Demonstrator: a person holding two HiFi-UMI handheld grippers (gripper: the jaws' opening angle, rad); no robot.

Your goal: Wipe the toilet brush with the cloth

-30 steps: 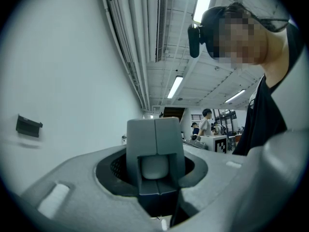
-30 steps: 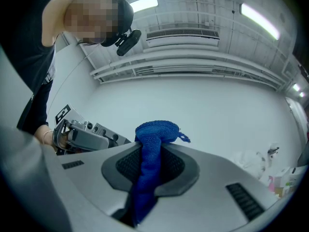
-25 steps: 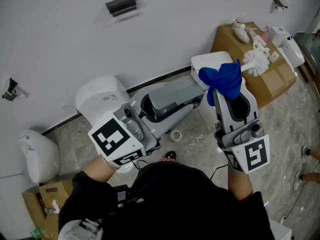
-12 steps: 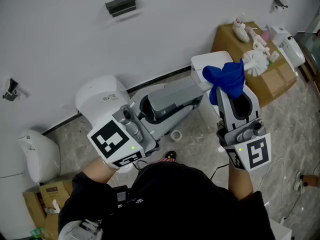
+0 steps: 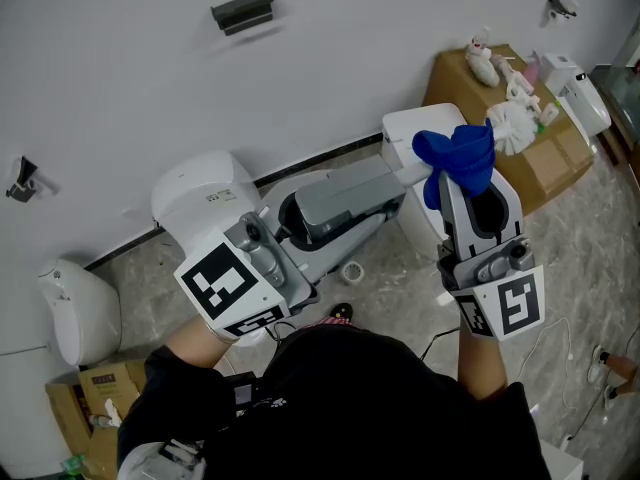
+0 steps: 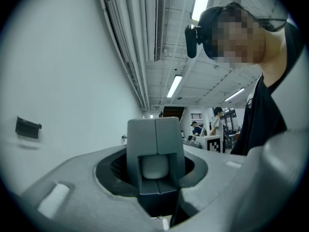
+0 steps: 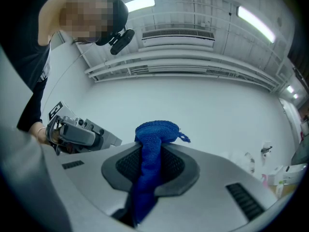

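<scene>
Left gripper (image 5: 335, 208): jaws clamped on the brush (image 5: 515, 126) by its grey handle.
Right gripper (image 5: 472, 190): jaws pinched on the blue cloth (image 5: 455, 158).
Brush: held out about level, its white head just past the cloth, in front of the box (image 5: 548, 163).
Around: toilet (image 5: 200, 193) by the wall, tape roll (image 5: 351, 270) on the floor, dark bracket (image 5: 243, 8) on the wall.
In the way: the cloth covers the shaft behind the head (touching it, it seems).
Hard to tell: white block (image 5: 408, 133) behind the cloth.

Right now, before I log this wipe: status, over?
Left gripper shut on toilet brush handle. Right gripper shut on blue cloth, laid against the brush behind its bristles. Nothing in the way.
</scene>
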